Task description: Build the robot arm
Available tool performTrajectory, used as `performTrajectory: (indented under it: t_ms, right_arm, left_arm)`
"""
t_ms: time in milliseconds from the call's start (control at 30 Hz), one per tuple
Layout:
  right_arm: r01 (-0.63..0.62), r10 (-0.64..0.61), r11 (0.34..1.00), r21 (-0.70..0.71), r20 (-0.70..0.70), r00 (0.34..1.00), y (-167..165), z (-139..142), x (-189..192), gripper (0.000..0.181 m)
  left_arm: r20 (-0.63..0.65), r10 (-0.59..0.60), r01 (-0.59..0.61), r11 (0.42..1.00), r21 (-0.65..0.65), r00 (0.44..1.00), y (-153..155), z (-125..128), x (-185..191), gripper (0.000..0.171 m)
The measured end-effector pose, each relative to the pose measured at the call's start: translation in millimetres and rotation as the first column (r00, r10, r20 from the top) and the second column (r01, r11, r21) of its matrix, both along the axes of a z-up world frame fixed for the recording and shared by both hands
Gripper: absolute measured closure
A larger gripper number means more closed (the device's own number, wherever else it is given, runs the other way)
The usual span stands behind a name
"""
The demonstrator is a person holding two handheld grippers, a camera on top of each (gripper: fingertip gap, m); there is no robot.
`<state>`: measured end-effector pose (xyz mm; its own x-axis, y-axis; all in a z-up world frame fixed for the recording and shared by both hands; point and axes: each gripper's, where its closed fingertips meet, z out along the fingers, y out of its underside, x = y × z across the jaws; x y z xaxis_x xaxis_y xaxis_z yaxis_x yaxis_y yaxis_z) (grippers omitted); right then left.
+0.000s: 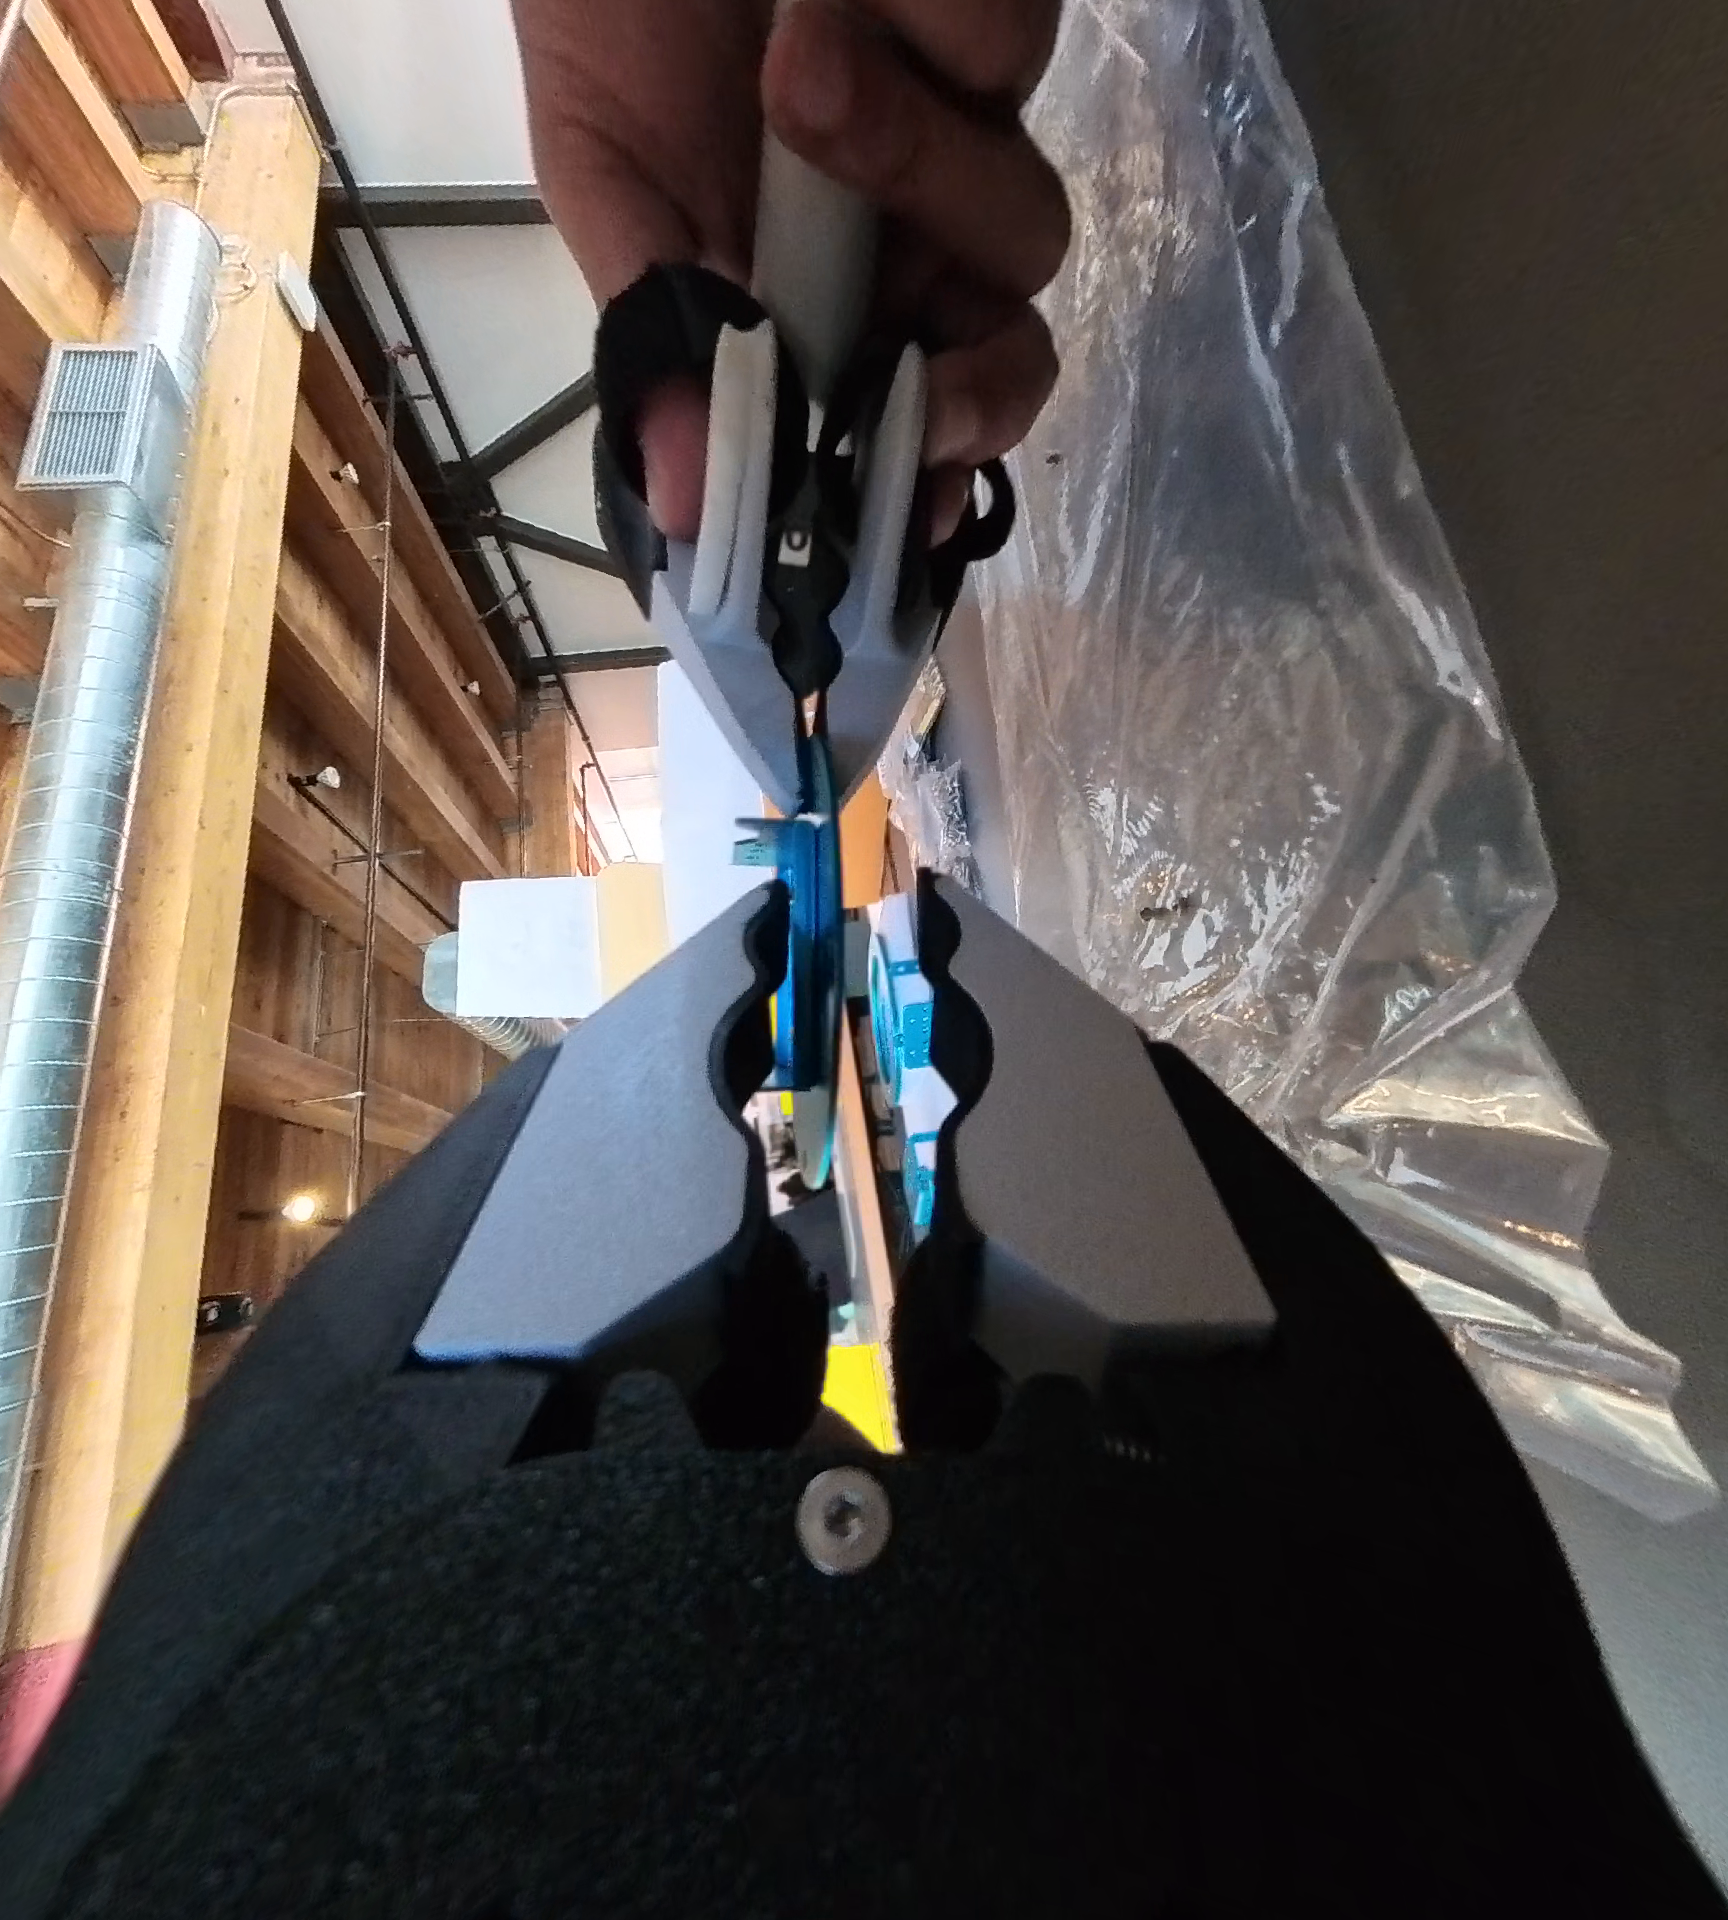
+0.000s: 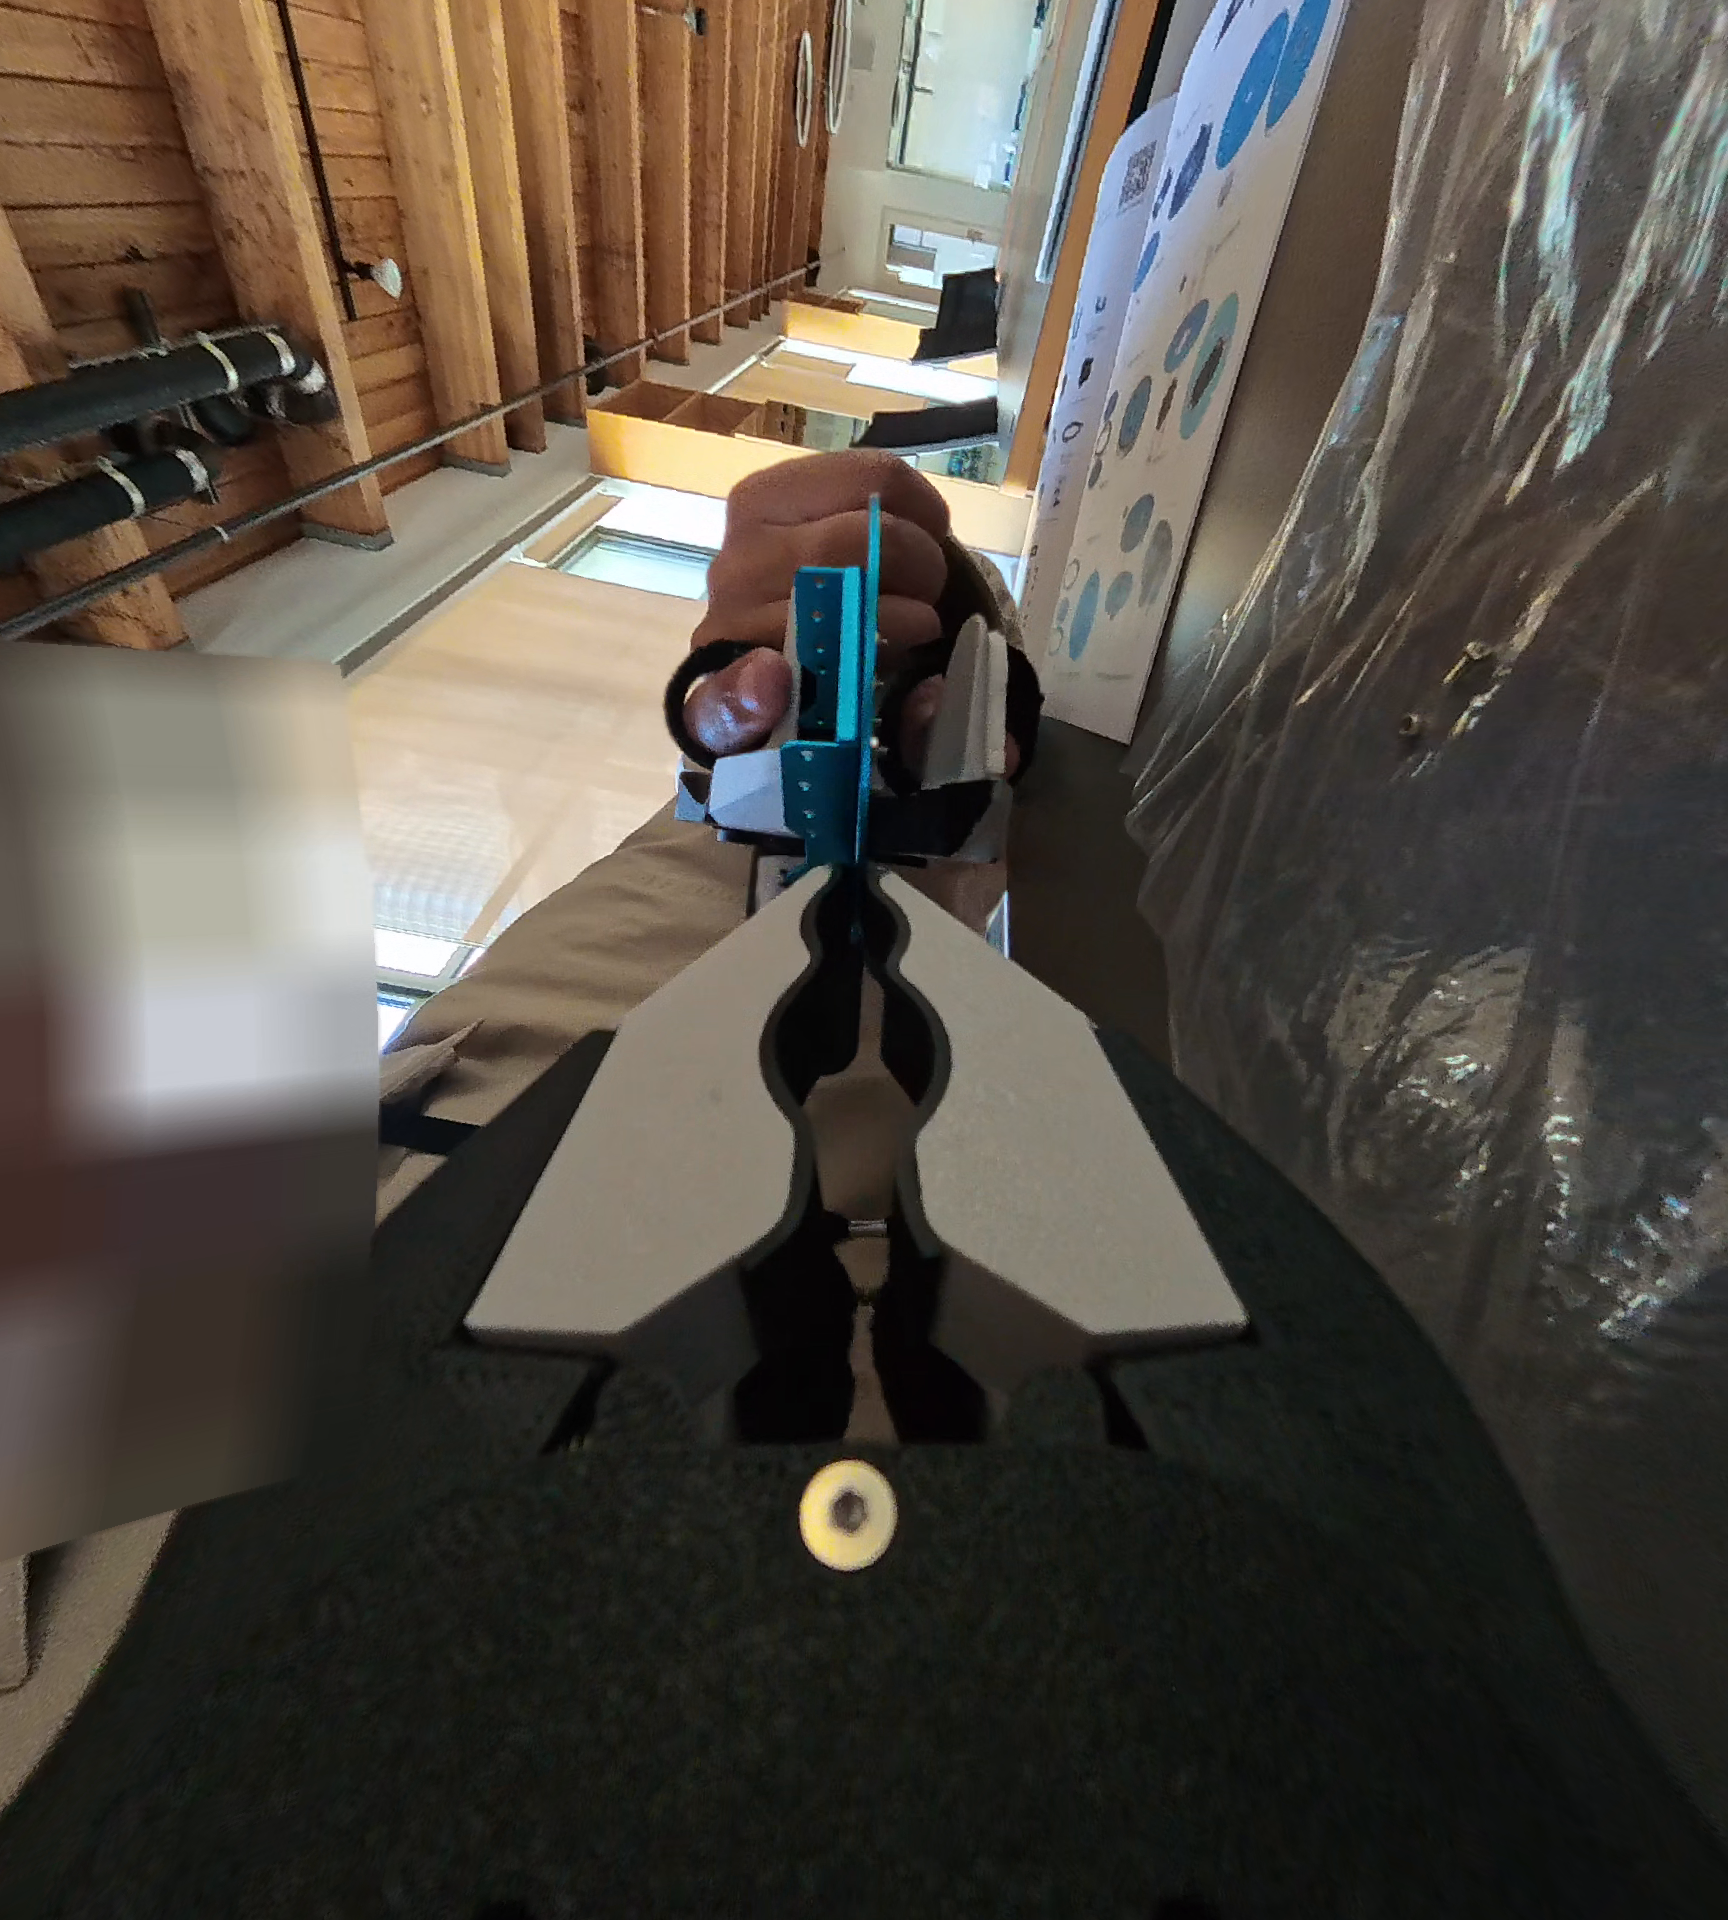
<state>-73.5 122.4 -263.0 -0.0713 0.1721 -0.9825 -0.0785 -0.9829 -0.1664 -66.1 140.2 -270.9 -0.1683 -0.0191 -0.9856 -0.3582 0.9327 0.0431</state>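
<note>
A: What is the right gripper (image 2: 852, 883) doing at mid-frame?

B: Its grey fingers (image 2: 704, 1091) are pressed nearly together on the lower edge of a thin blue plate (image 2: 865, 665) seen edge-on, with a blue perforated bracket (image 2: 824, 675) on the plate's left face.

A: And just above that?

B: The other gripper (image 2: 839, 800), pointing this way, sits behind the plate, a hand (image 2: 818, 551) wrapped round it.

A: The right side?

B: Crinkled clear plastic sheeting (image 2: 1525, 831); printed sheets (image 2: 1140, 416) at upper right. Wooden beams (image 2: 247, 208) fill the upper left.

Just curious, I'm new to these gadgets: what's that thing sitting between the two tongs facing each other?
A thin blue metal plate, seen edge-on. The right tongs pinch its edge; the left tongs straddle it, open. Both wrist views show this.
</note>
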Motion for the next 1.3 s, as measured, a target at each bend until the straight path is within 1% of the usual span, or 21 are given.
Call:
performTrajectory:
  t_ms: [167,333,467,533,600,633,667,700,733,767,800,867,900,933,967,1033,1133,1200,1233,1267,1300]
  right_arm:
    - [-0.028,0.027,1.0,0.009,0.042,0.999,-2.0,-3.2,-0.2,0.181]
    - [-0.034,0.034,0.999,0.018,0.031,0.999,-1.8,1.1,-0.2,0.18]
    - [-0.023,0.019,0.998,0.062,0.057,0.998,-0.7,3.2,-0.7,0.178]
    - [-0.004,-0.003,0.995,0.1,0.07,0.998,2.2,5.1,1.3,0.175]
    - [0.028,-0.038,0.989,0.143,0.069,0.997,8.3,10.2,9.6,0.163]
    - [0.057,-0.067,0.985,0.165,0.054,0.996,12.8,15.8,16.5,0.159]
    - [0.094,-0.101,0.977,0.192,0.032,0.994,17.8,23.1,24.5,0.158]
    - [0.127,-0.135,0.965,0.228,0.022,0.991,22.0,29.2,32.2,0.159]
    - [0.148,-0.162,0.951,0.27,0.03,0.986,24.9,32.7,38.4,0.16]
    - [0.159,-0.184,0.936,0.315,0.05,0.982,27.1,34.4,42.8,0.161]
    - [0.164,-0.202,0.917,0.364,0.068,0.977,28.8,36.1,45.4,0.162]
    - [0.163,-0.227,0.879,0.448,0.093,0.969,30.3,39.3,45.6,0.162]
    - [0.151,-0.23,0.864,0.48,0.11,0.967,29.7,39.0,43.5,0.163]
    - [0.135,-0.229,0.852,0.506,0.128,0.965,28.5,37.5,40.9,0.162]
    - [0.121,-0.228,0.842,0.525,0.144,0.963,27.3,35.5,38.2,0.163]
    - [0.116,-0.223,0.827,0.55,0.133,0.966,24.0,36.2,33.8,0.162]
    - [0.153,-0.196,0.827,0.541,0.023,0.98,17.9,50.6,30.2,0.159]
    - [0.155,-0.161,0.838,0.524,-0.035,0.986,12.8,57.5,27.5,0.164]
    - [0.143,-0.139,0.842,0.521,-0.046,0.989,9.4,58.4,25.1,0.168]
    - [0.115,-0.104,0.847,0.52,-0.049,0.993,4.0,58.3,22.4,0.177]
    - [0.1,-0.085,0.853,0.512,-0.053,0.995,1.3,58.4,21.1,0.177]
  left_arm:
    - [0.01,-0.012,0.012,1.0,-0.019,1.0,-1.3,2.7,1.0,0.166]
    - [0.025,-0.01,0.011,0.999,-0.041,1.0,-1.0,6.7,1.0,0.168]
    - [0.042,-0.001,0.004,0.997,-0.073,0.999,-0.1,8.7,0.3,0.169]
    - [0.062,0.023,-0.014,0.991,-0.136,0.998,1.7,9.9,0.7,0.169]
    - [0.096,0.065,-0.041,0.971,-0.237,0.993,6.2,14.2,-0.1,0.169]
    - [0.114,0.097,-0.058,0.951,-0.303,0.989,10.4,17.2,-1.2,0.169]
    - [0.129,0.137,-0.076,0.915,-0.396,0.982,15.2,19.9,-2.5,0.168]
    - [0.137,0.183,-0.089,0.855,-0.512,0.974,19.7,22.3,-3.7,0.168]
    - [0.143,0.224,-0.085,0.768,-0.635,0.964,22.5,25.5,-4.4,0.168]
    - [0.146,0.259,-0.061,0.651,-0.757,0.955,23.3,29.4,-4.2,0.168]
    - [0.14,0.287,-0.026,0.506,-0.862,0.948,22.5,33.8,-3.3,0.168]
    - [0.14,0.325,0.066,0.229,-0.971,0.935,20.2,45.8,-1.0,0.168]
    - [0.139,0.334,0.105,0.118,-0.987,0.932,18.6,50.8,0.1,0.168]
    - [0.141,0.336,0.14,0.028,-0.99,0.931,16.1,55.8,1.2,0.168]
    - [0.145,0.337,0.17,-0.044,-0.984,0.93,13.4,59.9,2.2,0.168]
    - [0.145,0.333,0.206,-0.155,-0.966,0.931,7.3,65.0,4.7,0.168]
    - [0.151,0.319,0.254,-0.309,-0.917,0.936,-3.1,71.1,8.7,0.168]
    - [0.157,0.301,0.271,-0.386,-0.882,0.94,-10.4,73.8,11.4,0.168]
    - [0.164,0.299,0.282,-0.413,-0.866,0.94,-12.7,75.2,12.4,0.168]
    - [0.171,0.297,0.294,-0.441,-0.848,0.939,-14.8,76.9,13.2,0.168]
    - [0.176,0.295,0.303,-0.47,-0.829,0.939,-16.3,78.2,13.6,0.168]
